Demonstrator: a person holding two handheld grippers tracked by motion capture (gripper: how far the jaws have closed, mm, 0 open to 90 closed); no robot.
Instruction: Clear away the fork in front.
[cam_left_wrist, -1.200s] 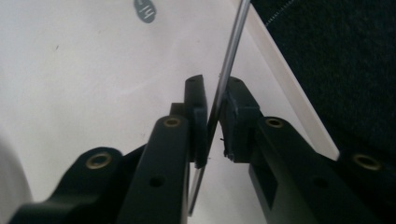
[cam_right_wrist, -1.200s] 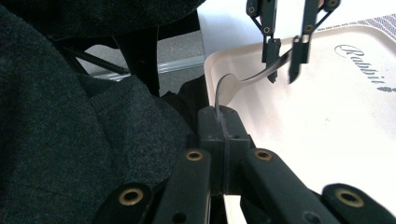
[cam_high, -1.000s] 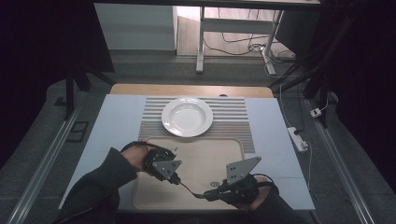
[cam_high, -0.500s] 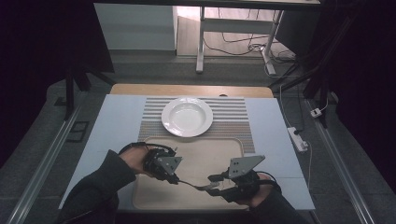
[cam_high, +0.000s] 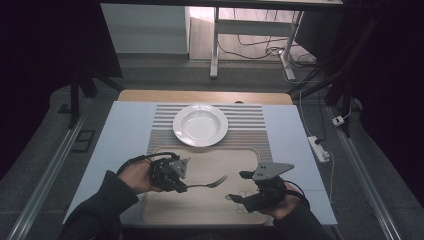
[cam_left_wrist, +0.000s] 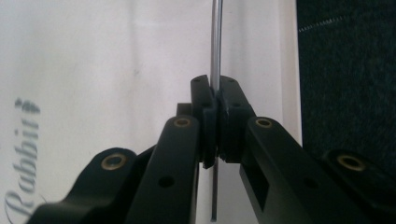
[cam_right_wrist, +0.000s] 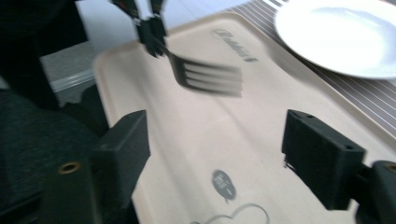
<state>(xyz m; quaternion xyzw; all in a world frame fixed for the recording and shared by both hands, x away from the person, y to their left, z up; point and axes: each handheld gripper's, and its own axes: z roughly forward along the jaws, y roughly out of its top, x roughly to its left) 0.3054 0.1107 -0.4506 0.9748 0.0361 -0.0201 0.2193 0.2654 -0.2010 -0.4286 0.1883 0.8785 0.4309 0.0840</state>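
We saw the fork (cam_high: 207, 183) up in the air over the tan tray (cam_high: 210, 212), its thin handle pinched tight in the left hand-held gripper (cam_high: 183, 187), with its prongs pointing toward the right hand-held gripper (cam_high: 235, 197), which was wide open with nothing in it, low over the tray. We think the fork was being carried just then. Next we would move it slowly and set it down flat beside the white plate (cam_high: 200, 124) on the striped mat (cam_high: 250, 131).

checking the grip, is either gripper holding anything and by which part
The left gripper holds a fork by its handle; the right gripper is open and holds nothing.
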